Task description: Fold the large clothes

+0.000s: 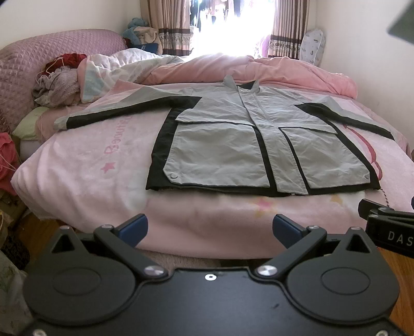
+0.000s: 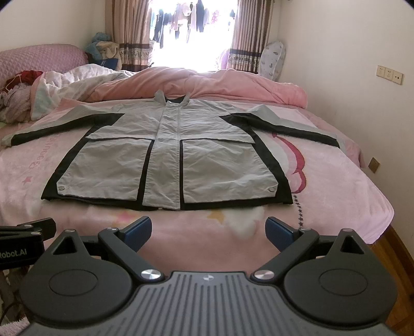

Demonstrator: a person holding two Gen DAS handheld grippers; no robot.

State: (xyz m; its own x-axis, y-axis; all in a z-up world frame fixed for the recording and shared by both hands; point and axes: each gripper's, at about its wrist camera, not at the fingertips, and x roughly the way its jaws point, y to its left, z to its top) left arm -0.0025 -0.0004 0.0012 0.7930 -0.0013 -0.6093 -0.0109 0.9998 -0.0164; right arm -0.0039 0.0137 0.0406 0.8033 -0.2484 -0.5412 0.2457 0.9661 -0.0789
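Grey jacket with black panels (image 1: 233,144) spread flat, front side up, on the pink blanket (image 1: 85,165) covering the bed, sleeves stretched out toward 9 and 3 o'clock, collar pointing to 12 toward the bright window (image 1: 233,23). Same jacket (image 2: 170,157) sitting dead centre in the right wrist view, hem closest to the camera, two big pockets with a snap at each outer lower corner, closed placket running down the middle. Left gripper (image 1: 210,228) hanging at 6 o'clock of its own view, off the near edge of the bed, blue pads spread as wide as they go, nothing between them but blanket in the background. Right gripper (image 2: 209,228) same deal, jaws wide apart and empty, short of the hem and not touching fabric. Right gripper peeking into the left view at about 4 o'clock (image 1: 388,227), left one showing up at 8 o'clock in the right view (image 2: 26,237). Rumpled pink duvet (image 2: 207,82) bunched up past the collar at 12, messy pile of clothes (image 1: 57,82) at 10 near the pink quilted headboard (image 1: 51,51), striped curtains (image 2: 129,33) either side of the window, wall sockets (image 2: 389,73) at 2 o'clock, wooden floor (image 2: 398,258) at 4.
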